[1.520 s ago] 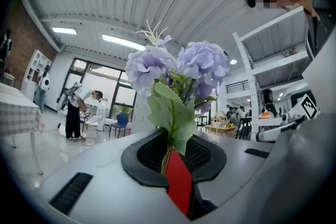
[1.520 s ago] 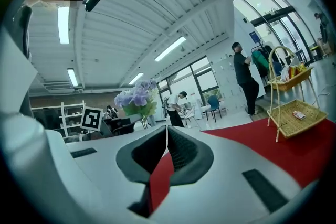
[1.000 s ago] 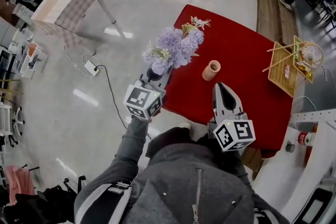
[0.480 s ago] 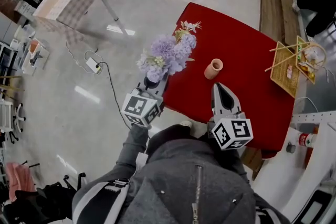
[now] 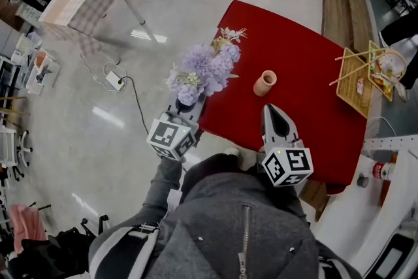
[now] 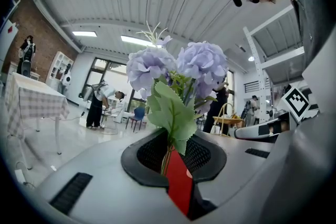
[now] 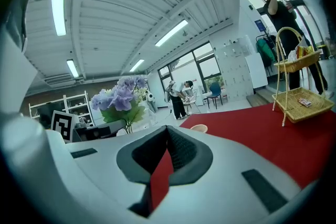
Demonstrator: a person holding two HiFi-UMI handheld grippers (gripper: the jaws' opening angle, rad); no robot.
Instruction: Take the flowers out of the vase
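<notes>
Lilac fabric flowers (image 5: 202,68), stems clamped in the left gripper (image 6: 170,153), are held over the red table (image 5: 307,68)'s edge, clear of the tan cylindrical vase (image 5: 264,83); right gripper (image 7: 165,152)'s closed, empty.

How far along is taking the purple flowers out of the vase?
Done: the bunch of purple artificial flowers is out of the small tan cylindrical vase, which stands empty on the red-covered table. In hand: the left gripper is shut on the bunch, holding it beside the table's edge; the right gripper is shut and empty. Left: probably just setting the flowers down.
</notes>
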